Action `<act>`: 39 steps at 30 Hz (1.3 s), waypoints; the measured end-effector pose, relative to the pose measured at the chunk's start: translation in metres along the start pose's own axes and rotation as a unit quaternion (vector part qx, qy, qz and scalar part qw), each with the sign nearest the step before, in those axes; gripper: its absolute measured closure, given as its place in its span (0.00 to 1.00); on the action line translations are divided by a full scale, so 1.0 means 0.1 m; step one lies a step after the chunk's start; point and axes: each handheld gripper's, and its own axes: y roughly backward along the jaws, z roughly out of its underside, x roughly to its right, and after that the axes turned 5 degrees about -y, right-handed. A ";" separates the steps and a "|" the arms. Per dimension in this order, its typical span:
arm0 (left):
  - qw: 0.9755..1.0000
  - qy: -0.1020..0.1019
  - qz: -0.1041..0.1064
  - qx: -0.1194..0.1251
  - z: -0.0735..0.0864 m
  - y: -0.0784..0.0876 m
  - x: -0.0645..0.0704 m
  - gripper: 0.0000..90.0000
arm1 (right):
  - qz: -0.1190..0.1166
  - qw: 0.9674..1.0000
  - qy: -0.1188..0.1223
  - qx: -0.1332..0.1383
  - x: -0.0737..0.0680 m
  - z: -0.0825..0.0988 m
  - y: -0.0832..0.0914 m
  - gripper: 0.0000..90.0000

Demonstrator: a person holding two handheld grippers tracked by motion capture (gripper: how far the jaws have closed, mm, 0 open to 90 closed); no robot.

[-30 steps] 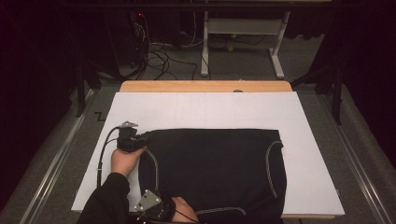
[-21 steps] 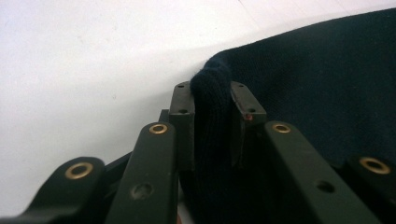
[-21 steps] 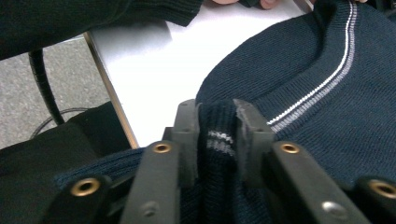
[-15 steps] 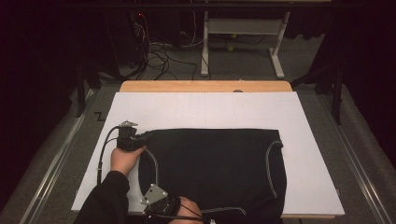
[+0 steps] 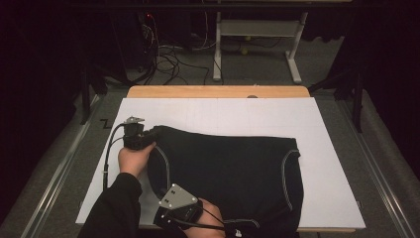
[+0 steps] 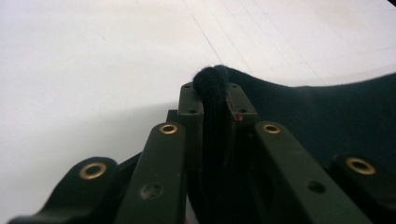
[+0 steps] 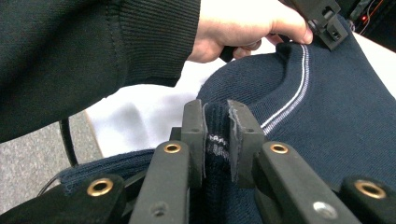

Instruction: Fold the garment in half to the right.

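I see one dark navy knit sweater (image 5: 233, 168) with white trim, spread between my tongs; left gripper (image 6: 212, 100) and right gripper (image 7: 217, 135) each pinch its edge.

Your right gripper (image 5: 181, 213) and the dark garment's (image 5: 233, 168) near hem are cut off by the high view's bottom edge. The fabric pinched in your left gripper (image 6: 212, 100) hides its inner pad faces.
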 end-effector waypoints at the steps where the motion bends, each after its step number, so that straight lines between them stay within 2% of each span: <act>1: 1.000 0.008 -0.002 0.004 -0.01 0.01 -0.02 0.85 | 0.001 1.000 0.000 0.002 0.01 -0.01 0.00 0.88; 3: 1.000 0.009 -0.005 0.008 -0.01 0.02 -0.05 0.85 | 0.001 1.000 0.002 0.003 0.03 -0.03 -0.02 0.88; 7: 1.000 -0.004 -0.019 0.005 0.02 0.04 -0.09 0.86 | -0.004 1.000 0.000 0.002 0.02 -0.06 -0.07 0.88; 11: 1.000 0.003 -0.027 0.009 0.03 0.11 -0.18 0.86 | -0.013 1.000 0.008 0.006 -0.04 -0.09 -0.16 0.88; 17: 0.999 0.012 -0.046 0.016 0.06 0.32 -0.38 0.86 | -0.025 1.000 0.011 0.014 -0.15 -0.17 -0.29 0.88; 23: 0.997 0.031 -0.071 0.021 0.14 0.57 -0.63 0.86 | -0.037 0.999 0.019 0.031 -0.28 -0.31 -0.39 0.88; 28: 0.995 0.037 -0.087 0.025 0.17 0.77 -0.77 0.86 | -0.053 0.997 0.028 0.042 -0.40 -0.42 -0.49 0.88; 31: 0.995 0.038 -0.091 0.024 0.19 0.84 -0.82 0.86 | -0.059 0.997 0.028 0.047 -0.44 -0.45 -0.53 0.88; 34: 0.995 0.040 -0.088 0.023 0.21 0.84 -0.83 0.85 | -0.063 0.996 0.027 0.049 -0.47 -0.45 -0.56 0.88; 39: 0.996 0.037 -0.078 0.021 0.20 0.80 -0.76 0.85 | -0.061 0.997 0.025 0.049 -0.45 -0.42 -0.53 0.88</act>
